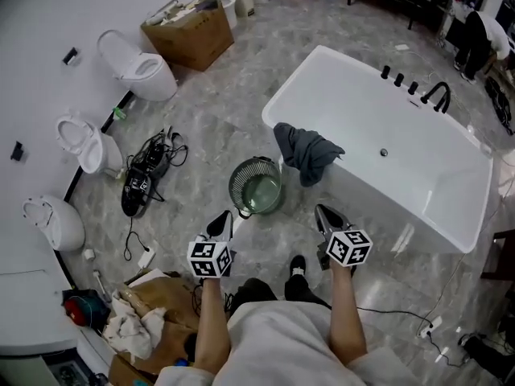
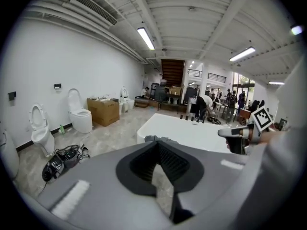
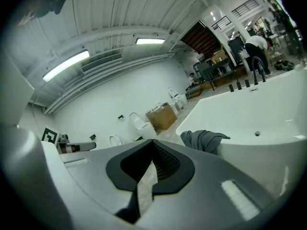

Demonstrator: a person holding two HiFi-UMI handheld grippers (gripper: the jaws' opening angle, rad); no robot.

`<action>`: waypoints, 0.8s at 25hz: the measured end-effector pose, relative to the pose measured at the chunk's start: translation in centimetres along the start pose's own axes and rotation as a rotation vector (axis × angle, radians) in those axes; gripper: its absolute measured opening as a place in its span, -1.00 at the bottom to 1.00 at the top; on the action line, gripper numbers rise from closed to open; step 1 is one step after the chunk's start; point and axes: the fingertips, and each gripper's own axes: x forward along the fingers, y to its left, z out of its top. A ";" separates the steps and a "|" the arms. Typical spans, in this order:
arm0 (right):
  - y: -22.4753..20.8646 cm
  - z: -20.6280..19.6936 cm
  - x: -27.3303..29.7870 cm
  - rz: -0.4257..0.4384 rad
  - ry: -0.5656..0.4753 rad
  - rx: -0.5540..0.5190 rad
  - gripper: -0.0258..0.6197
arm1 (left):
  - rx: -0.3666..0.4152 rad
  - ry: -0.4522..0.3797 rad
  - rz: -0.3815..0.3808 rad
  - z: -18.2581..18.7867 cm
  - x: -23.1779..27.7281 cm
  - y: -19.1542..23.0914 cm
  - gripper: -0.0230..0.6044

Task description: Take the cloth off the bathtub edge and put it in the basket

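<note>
A dark grey cloth [image 1: 304, 153] hangs over the near left edge of the white bathtub [image 1: 418, 183]. On the floor just in front of it stands a round green basket [image 1: 256, 186]. Both grippers are held in the air short of these. My left gripper [image 1: 223, 217] is shut and empty, below and left of the basket. My right gripper [image 1: 321, 211] is shut and empty, below the cloth. The left gripper view shows the cloth [image 2: 160, 139] past the closed jaws [image 2: 156, 145]. The right gripper view shows the cloth [image 3: 204, 139] to the right of the closed jaws [image 3: 153, 146].
Three toilets [image 1: 141, 67] [image 1: 84, 143] [image 1: 52, 219] line the left wall, with a cardboard box [image 1: 189, 30] beyond. Black gear and cables [image 1: 145, 175] lie left of the basket. Black taps [image 1: 437, 95] sit on the tub's far rim. Paper and rags [image 1: 145, 312] lie by the person's feet.
</note>
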 end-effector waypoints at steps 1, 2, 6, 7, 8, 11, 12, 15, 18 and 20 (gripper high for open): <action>-0.6 0.2 0.2 0.002 -0.006 0.012 -0.92 | 0.002 0.000 -0.003 0.2 0.5 0.0 -0.75; -1.1 0.3 0.3 0.002 -0.007 0.020 -0.92 | 0.006 0.003 -0.005 0.3 1.0 0.0 -0.75; -2.4 0.9 0.9 -0.012 -0.015 0.037 -0.92 | -0.009 0.000 -0.013 0.9 2.8 0.2 -0.74; -2.7 1.2 1.2 -0.016 -0.019 0.038 -0.92 | -0.011 -0.003 -0.020 1.1 3.4 0.2 -0.74; -2.9 1.4 1.5 -0.020 -0.022 0.037 -0.92 | -0.009 -0.003 -0.027 1.3 4.0 0.3 -0.74; -3.7 2.1 2.8 -0.044 -0.034 0.038 -0.92 | 0.005 -0.001 -0.049 1.9 5.9 0.9 -0.74; -3.9 2.4 3.3 -0.057 -0.045 0.041 -0.92 | 0.009 -0.003 -0.056 2.3 6.5 1.3 -0.74; -4.3 3.5 5.3 -0.095 -0.107 0.057 -0.92 | 0.016 -0.014 -0.084 3.5 8.2 3.1 -0.74; -4.3 4.4 7.8 -0.124 -0.144 0.077 -0.92 | 0.024 -0.013 -0.120 4.7 10.2 5.4 -0.75; -4.2 4.2 9.7 -0.147 -0.135 0.076 -0.92 | 0.022 -0.003 -0.142 5.0 11.8 7.2 -0.74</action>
